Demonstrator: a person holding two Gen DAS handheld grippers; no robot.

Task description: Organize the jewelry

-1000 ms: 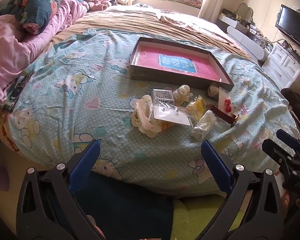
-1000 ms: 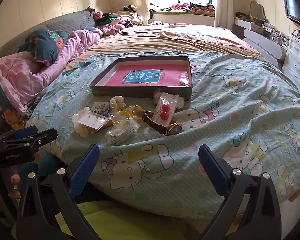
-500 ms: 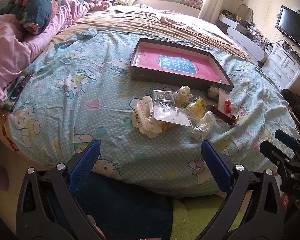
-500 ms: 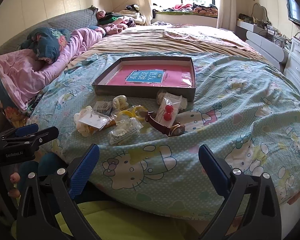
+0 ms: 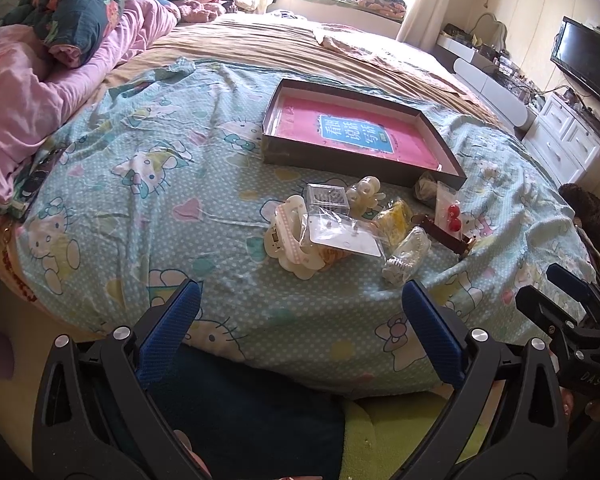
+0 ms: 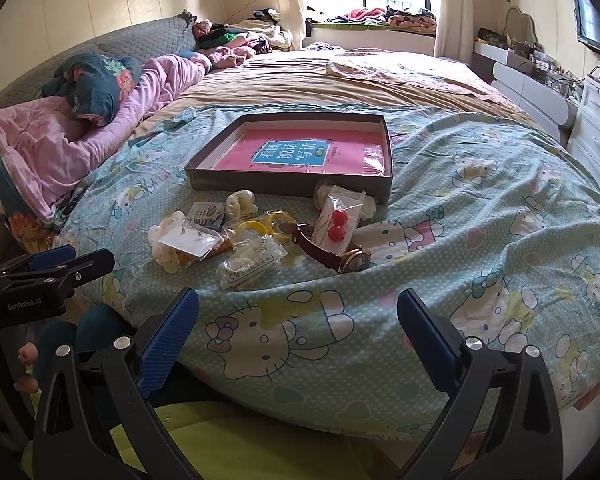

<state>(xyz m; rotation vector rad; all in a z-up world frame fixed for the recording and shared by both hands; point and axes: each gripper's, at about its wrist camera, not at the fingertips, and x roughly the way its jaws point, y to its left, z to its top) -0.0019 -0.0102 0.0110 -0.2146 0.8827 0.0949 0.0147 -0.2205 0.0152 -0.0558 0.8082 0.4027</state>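
Observation:
A shallow dark box (image 5: 340,156) (image 6: 292,178) with a pink printed bottom lies on the bed. In front of it sits a loose pile of jewelry: a brown-strap watch (image 6: 332,254) (image 5: 446,236), a bag with red earrings (image 6: 337,224) (image 5: 452,212), a bagged white bracelet (image 6: 250,264) (image 5: 406,254), yellow bangles (image 6: 260,226), a card of studs (image 5: 346,236) (image 6: 188,240) and a clear case (image 5: 327,197). My left gripper (image 5: 300,312) and right gripper (image 6: 298,314) both stand open and empty, short of the pile at the bed's near edge.
The pile rests on a light-blue cartoon-cat sheet (image 5: 148,184). Pink bedding and a dark quilt (image 6: 80,120) lie heaped at the left. White drawers (image 5: 568,144) and a wall TV (image 5: 588,64) stand at the right. A lime cushion (image 6: 260,440) lies below the grippers.
Both grippers have edged slightly toward the bed, so the box and pile sit a little lower in view. Nothing on the bed has moved, and both grippers stay open.

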